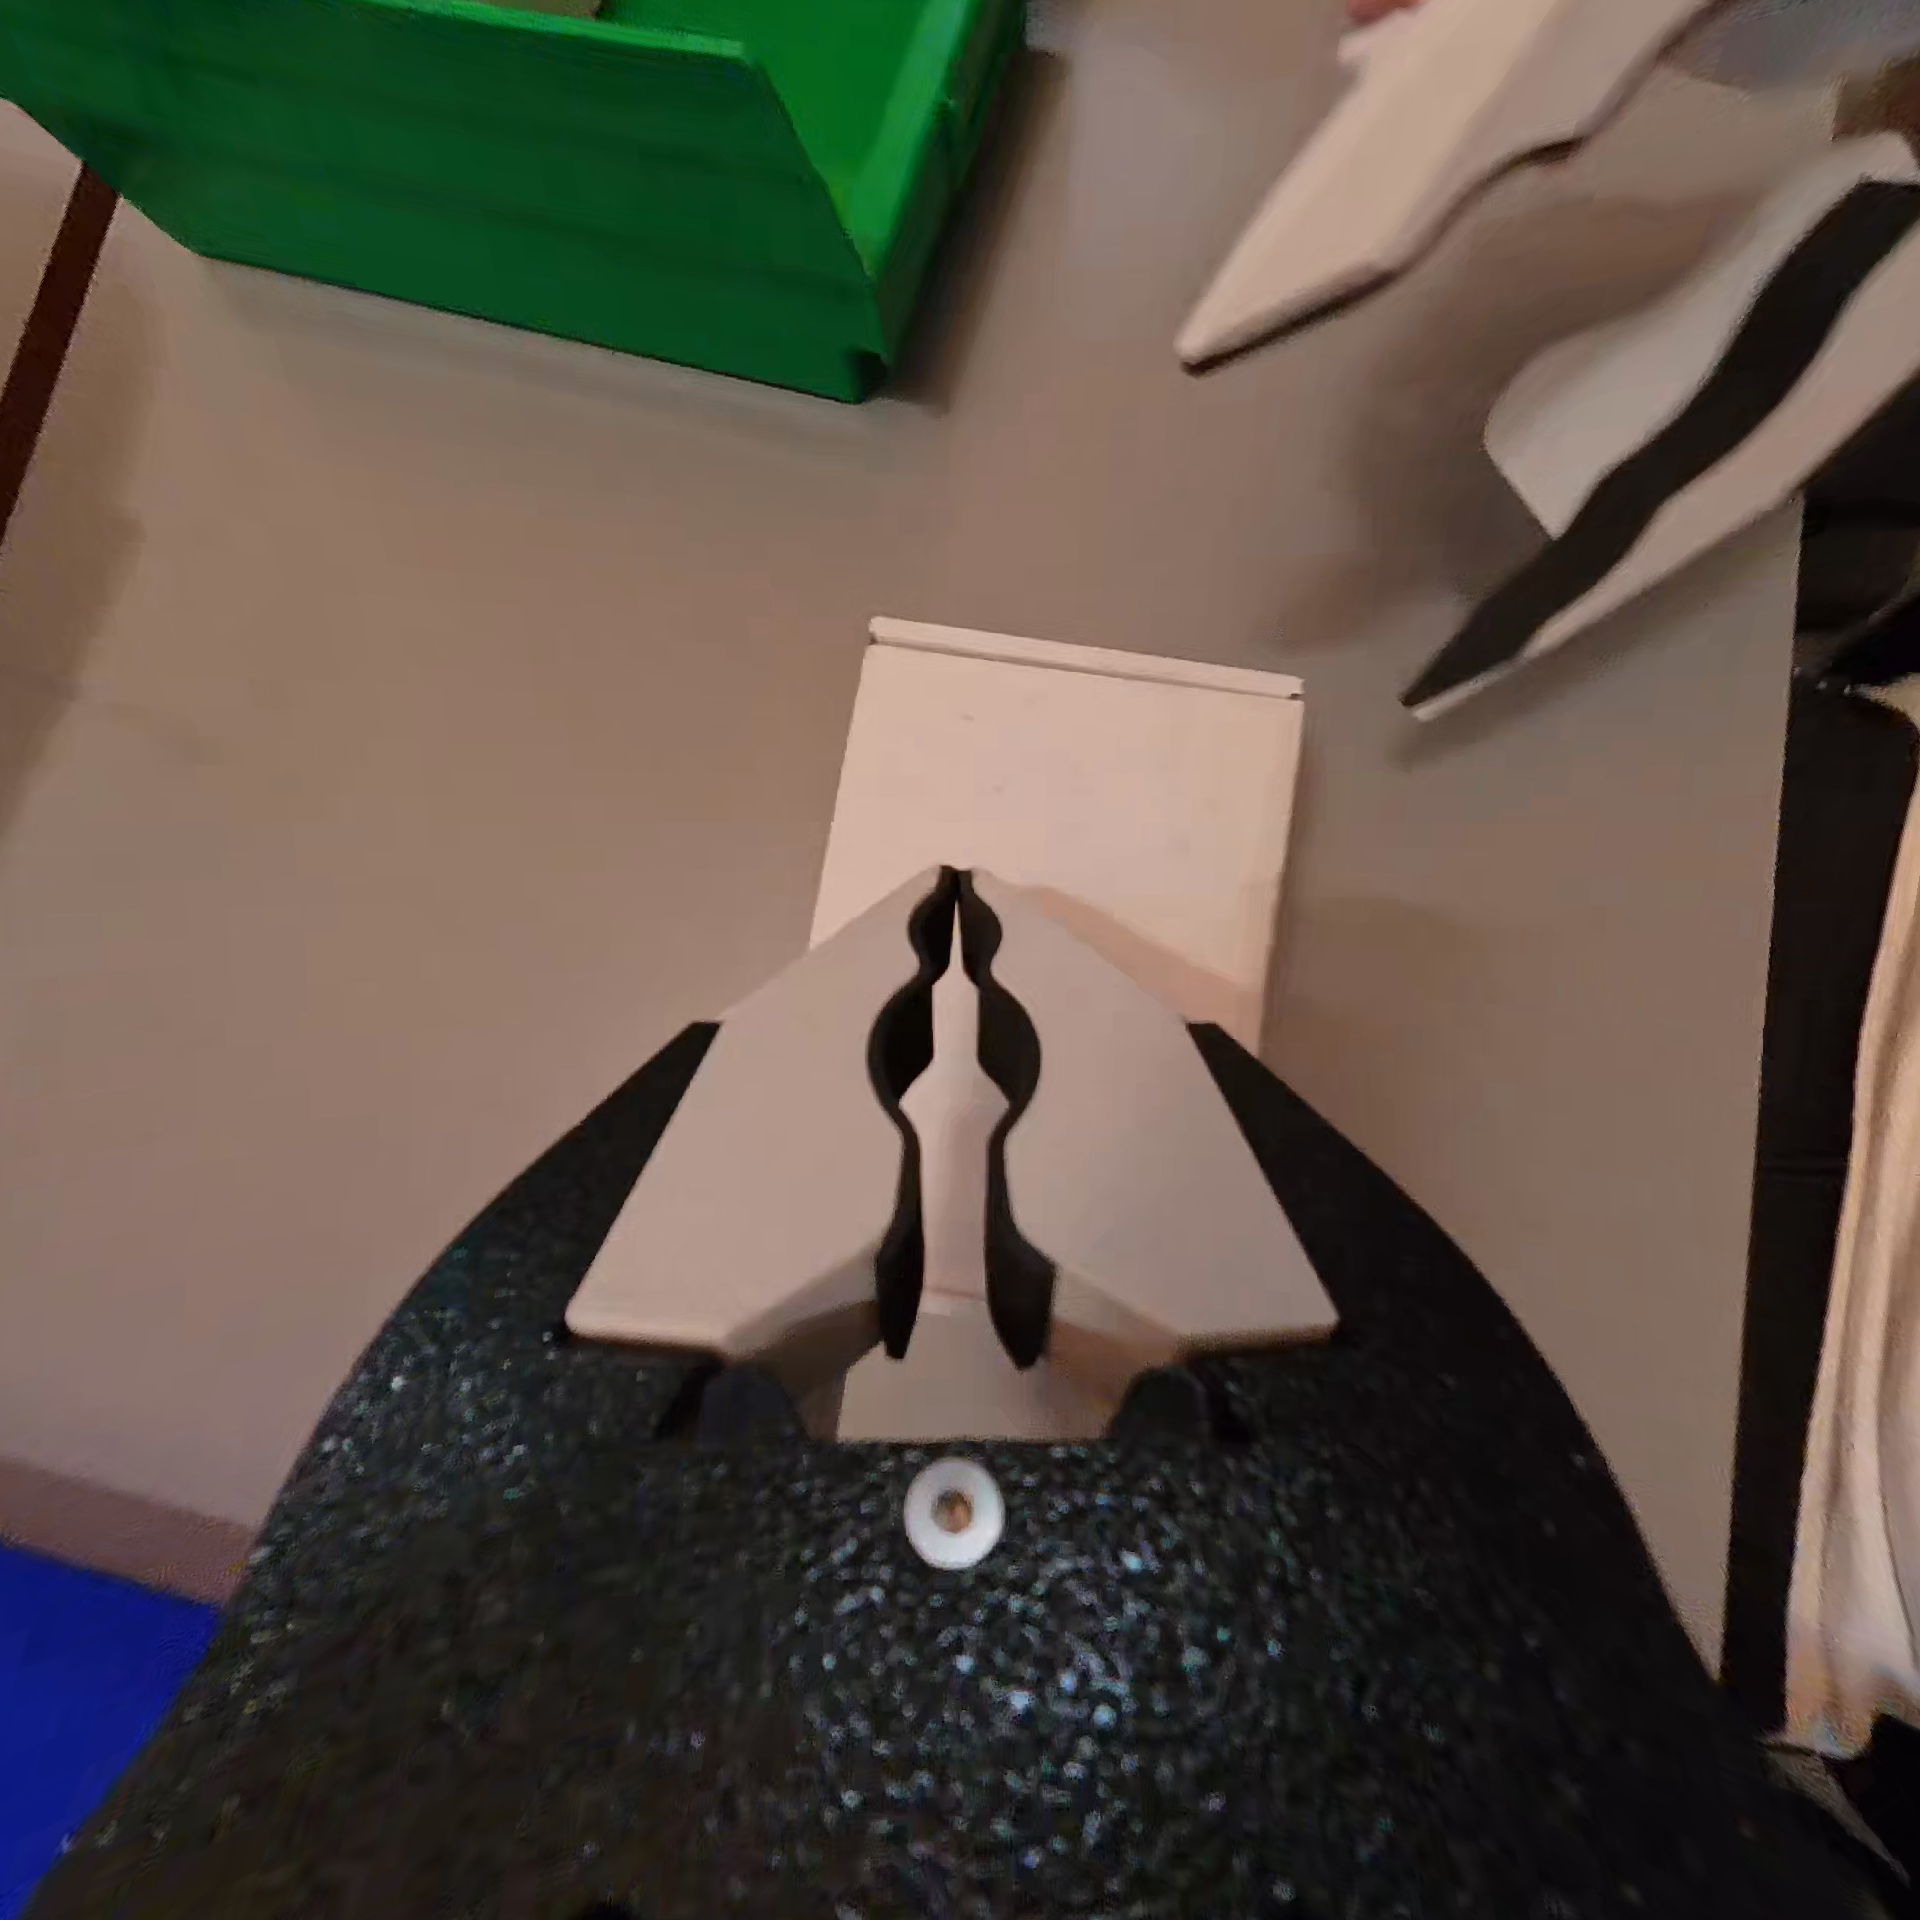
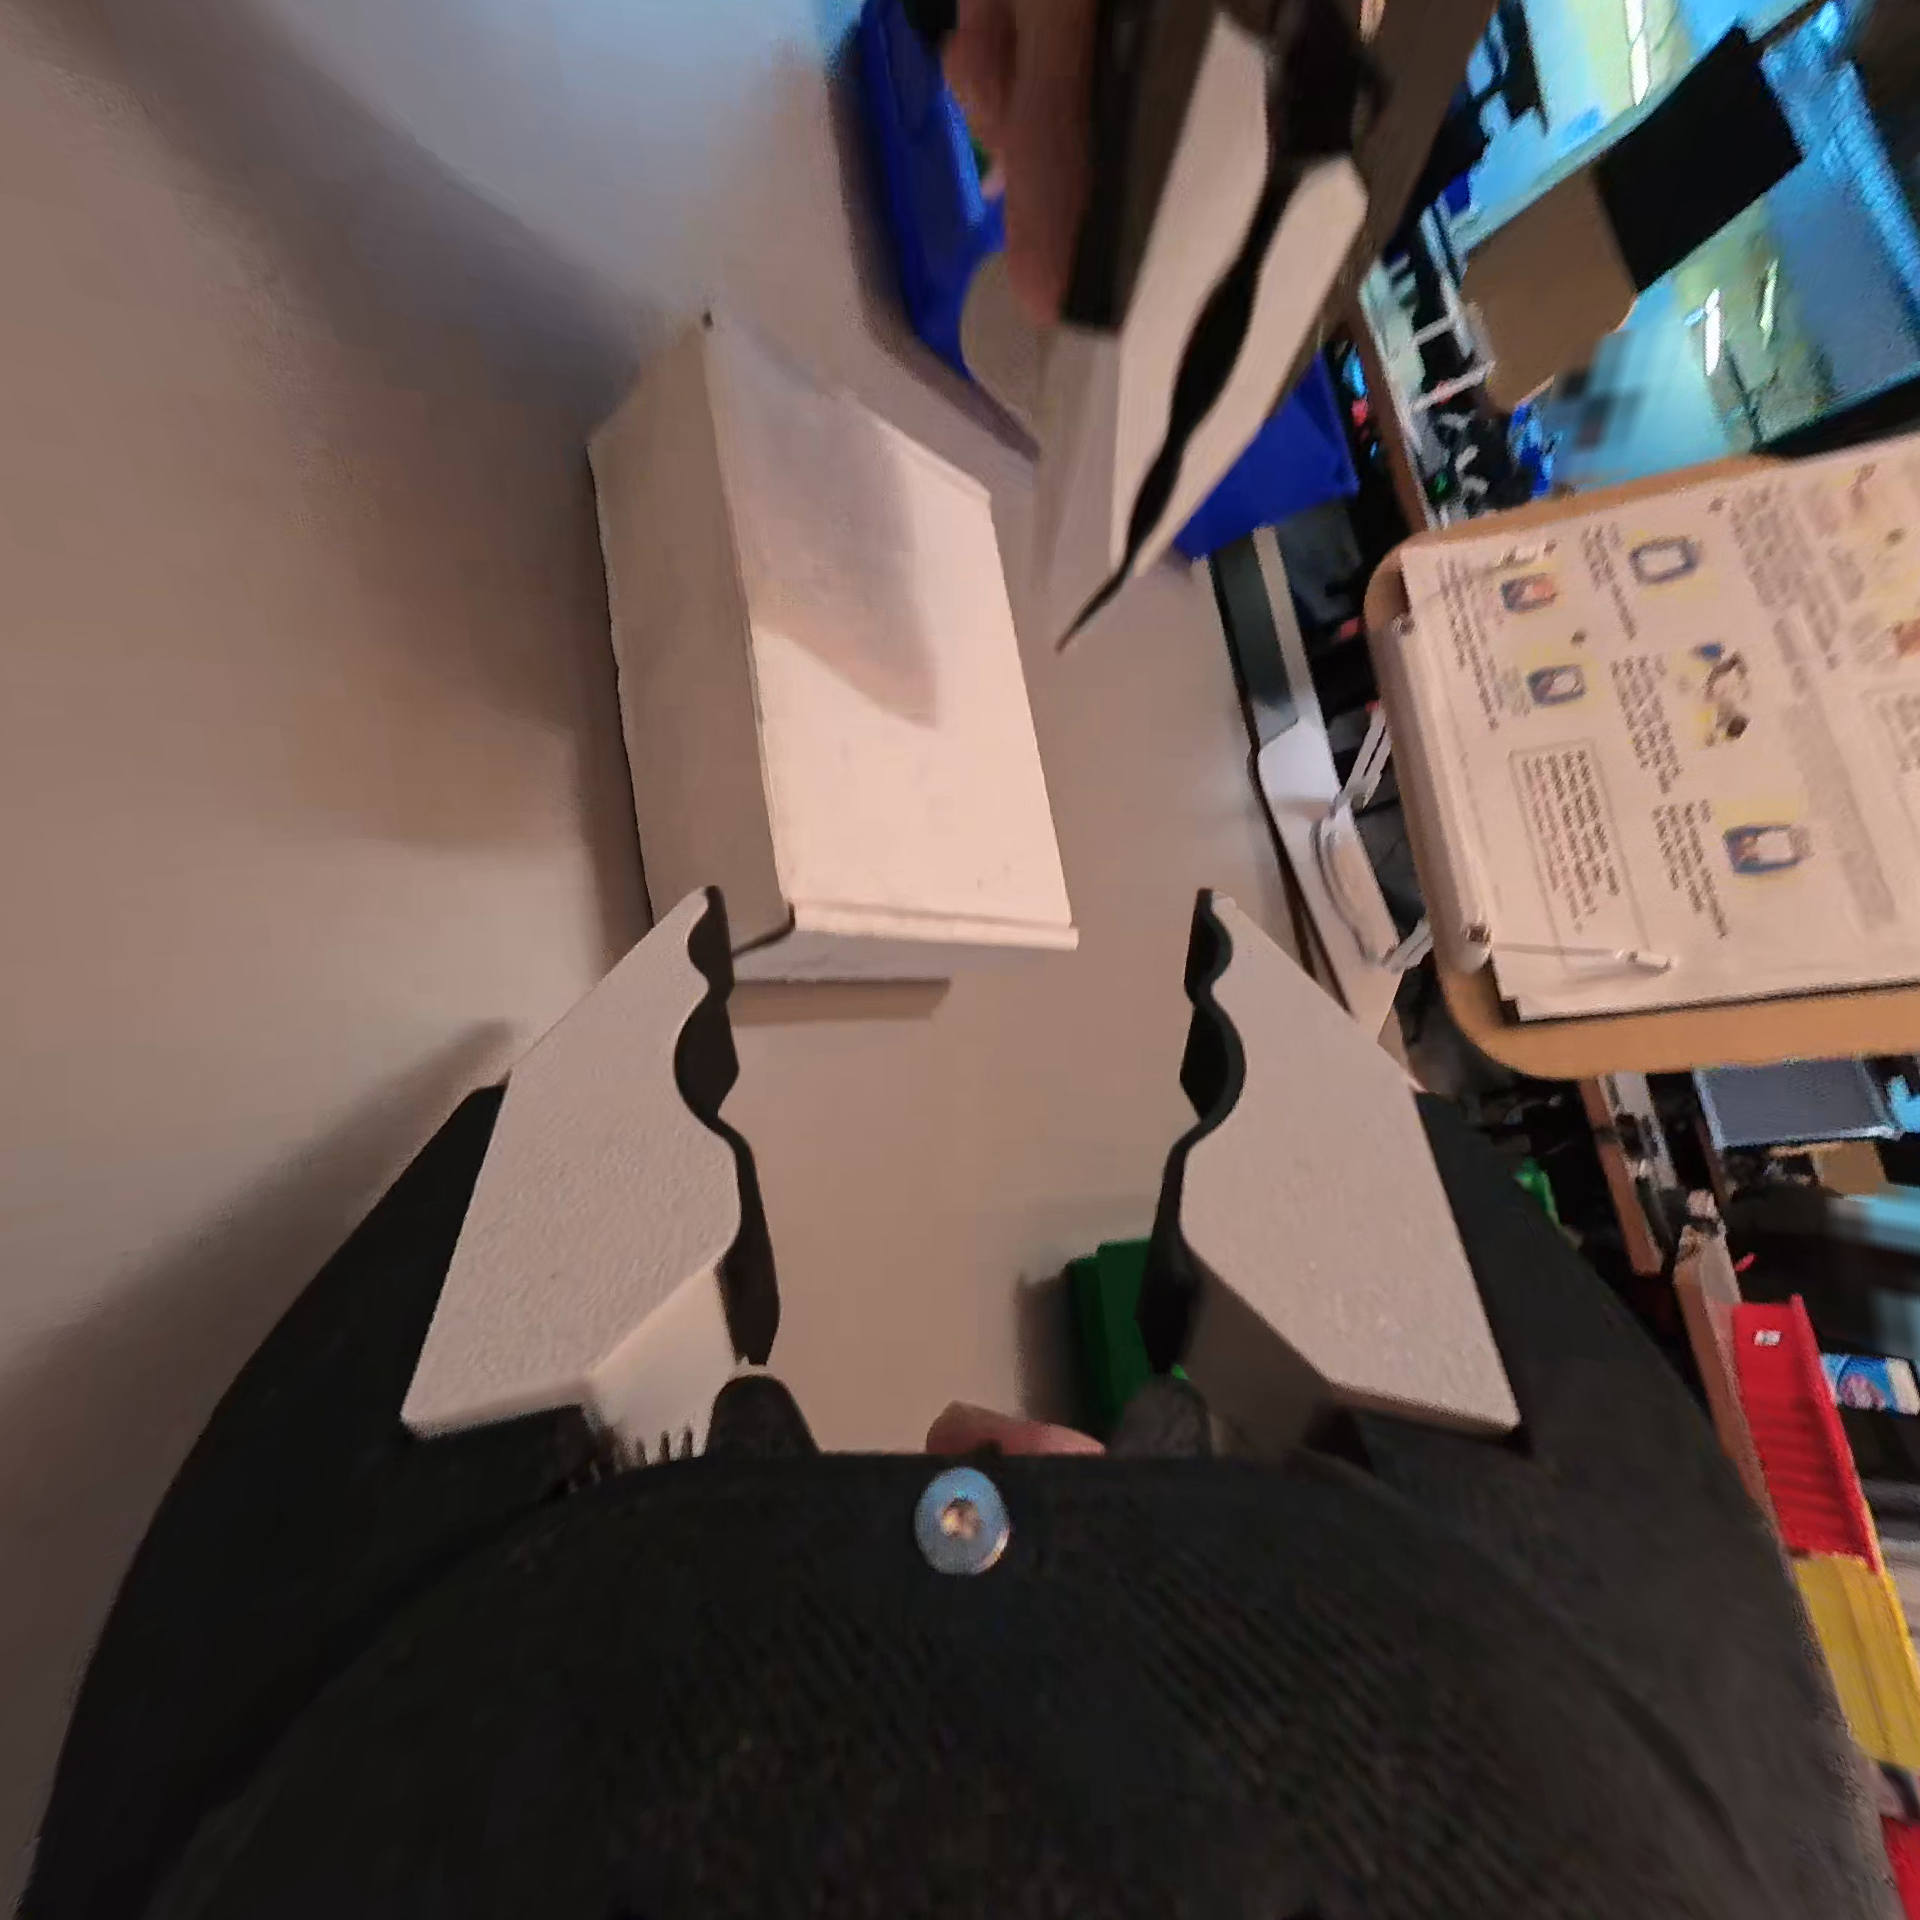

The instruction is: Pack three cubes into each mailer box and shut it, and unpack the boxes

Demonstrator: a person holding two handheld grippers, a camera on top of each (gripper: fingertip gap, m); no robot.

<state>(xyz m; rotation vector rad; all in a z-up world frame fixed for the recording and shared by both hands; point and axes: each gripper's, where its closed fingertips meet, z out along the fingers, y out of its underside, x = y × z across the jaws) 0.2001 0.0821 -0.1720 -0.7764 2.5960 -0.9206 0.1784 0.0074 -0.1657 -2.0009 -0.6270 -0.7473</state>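
Tabletop in grey-beige carries everything; a green bin sits at its far side and a blue bin near an edge; between them the white mailer box lies flat with its lid down, so shutting looks done for this one, though any cubes inside are hidden. Left gripper hovers over that lid, jaws together on nothing; right gripper hangs just beside the box, jaws wide apart and empty; unpacking seems the likely next step.
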